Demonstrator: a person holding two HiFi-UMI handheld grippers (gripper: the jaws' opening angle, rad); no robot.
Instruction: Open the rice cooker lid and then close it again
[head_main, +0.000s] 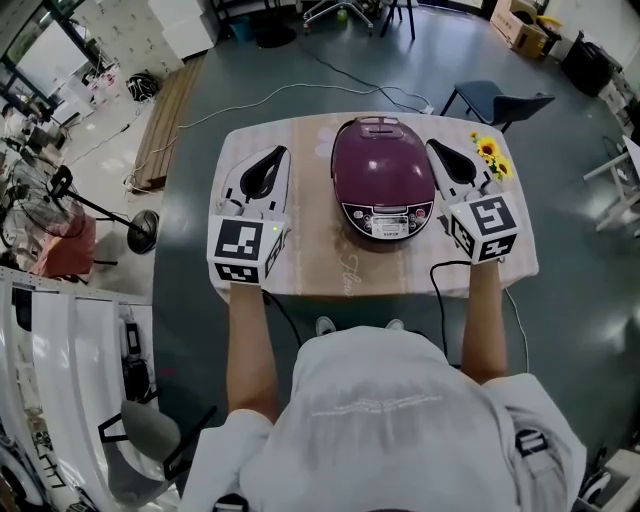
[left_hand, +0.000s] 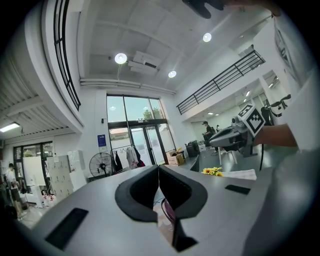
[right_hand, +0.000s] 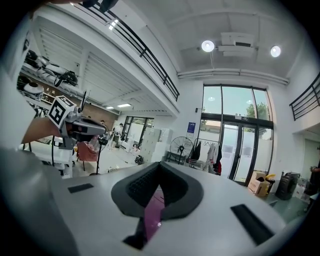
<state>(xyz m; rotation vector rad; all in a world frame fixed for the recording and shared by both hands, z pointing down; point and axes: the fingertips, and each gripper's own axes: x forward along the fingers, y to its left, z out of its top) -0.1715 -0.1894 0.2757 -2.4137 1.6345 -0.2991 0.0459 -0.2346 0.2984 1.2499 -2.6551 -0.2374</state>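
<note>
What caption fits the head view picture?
Left gripper and right gripper, both shut, flank a closed purple rice cooker on a table.

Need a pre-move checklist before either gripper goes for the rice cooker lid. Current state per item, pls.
1. Lid of the rice cooker down and flush: ok.
2. Left gripper empty, jaws together, clear of the cooker on its left: ok.
3. Right gripper empty, jaws together, clear of the cooker on its right: ok.
4. Nothing lying on the lid: ok.
5. Lid release located: cannot tell, the head view does not show a button clearly.
6. Sunflowers out of the right gripper's way: cannot tell, they lie close beside it on the table.
</note>
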